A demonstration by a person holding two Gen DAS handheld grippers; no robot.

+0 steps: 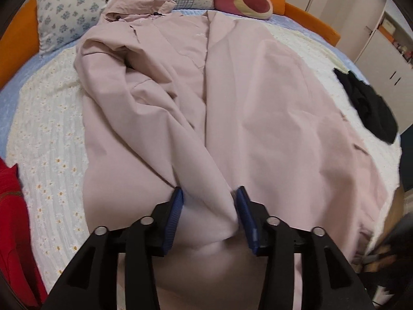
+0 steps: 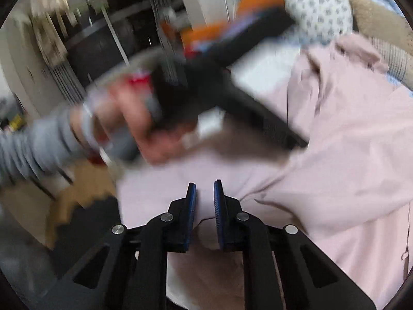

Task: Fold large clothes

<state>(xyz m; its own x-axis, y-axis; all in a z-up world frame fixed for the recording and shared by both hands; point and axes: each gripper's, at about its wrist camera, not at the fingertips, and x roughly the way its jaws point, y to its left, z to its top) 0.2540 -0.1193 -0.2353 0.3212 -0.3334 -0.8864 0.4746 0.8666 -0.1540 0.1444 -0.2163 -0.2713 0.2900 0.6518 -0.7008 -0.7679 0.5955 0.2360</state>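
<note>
Across the bed point(image 1: 46, 139) a pink jacket point(image 1: 232, 90) lies lengthwise, hood farthest. Left gripper point(image 1: 209, 193) jaws straddle its near sleeve fold, apart; right gripper point(image 2: 205, 188) jaws nearly together, nothing gripped.

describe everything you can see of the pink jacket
The pink jacket is a pale pink hooded coat of thin, smooth fabric, lying front-up and creased on the daisy-print bedspread, hood toward the pillows. One sleeve is folded across the front. A ridge of its cloth sits between the pads of the left gripper.
</note>
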